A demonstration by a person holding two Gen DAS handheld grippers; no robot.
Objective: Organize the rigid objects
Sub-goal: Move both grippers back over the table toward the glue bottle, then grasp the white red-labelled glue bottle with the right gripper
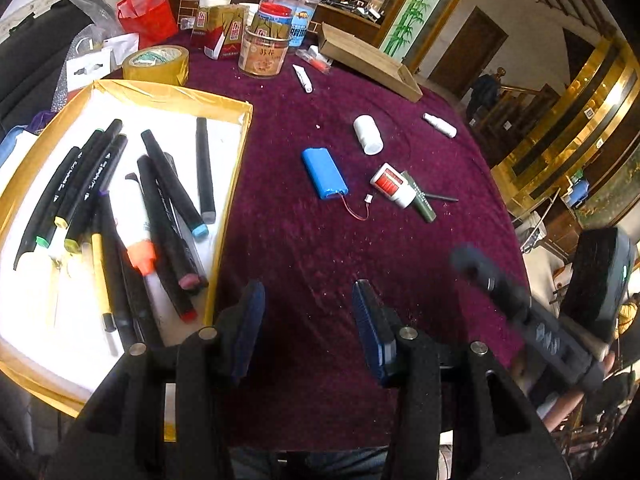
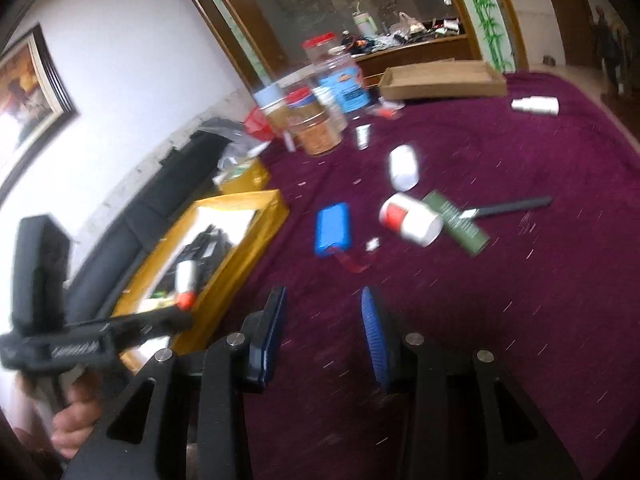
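Observation:
A yellow box (image 1: 236,104) with a white liner holds several black markers (image 1: 168,184) at the left; it also shows in the right wrist view (image 2: 256,204). On the purple cloth lie a blue battery pack (image 1: 324,172) (image 2: 334,228), a white bottle (image 1: 368,134) (image 2: 404,166), a red-labelled white bottle (image 1: 392,184) (image 2: 412,218) beside a green tube (image 1: 420,200) (image 2: 460,220), and a small spray bottle (image 1: 440,125) (image 2: 536,105). My left gripper (image 1: 308,312) is open and empty beside the box. My right gripper (image 2: 324,320) is open and empty over the cloth, near the battery pack.
Jars (image 1: 264,52), a tape roll (image 1: 156,65), a red bag (image 1: 146,10) and a flat cardboard box (image 1: 368,60) stand at the table's far side. A small white tube (image 1: 303,78) lies near the jars. A black sofa (image 2: 168,188) runs along the wall.

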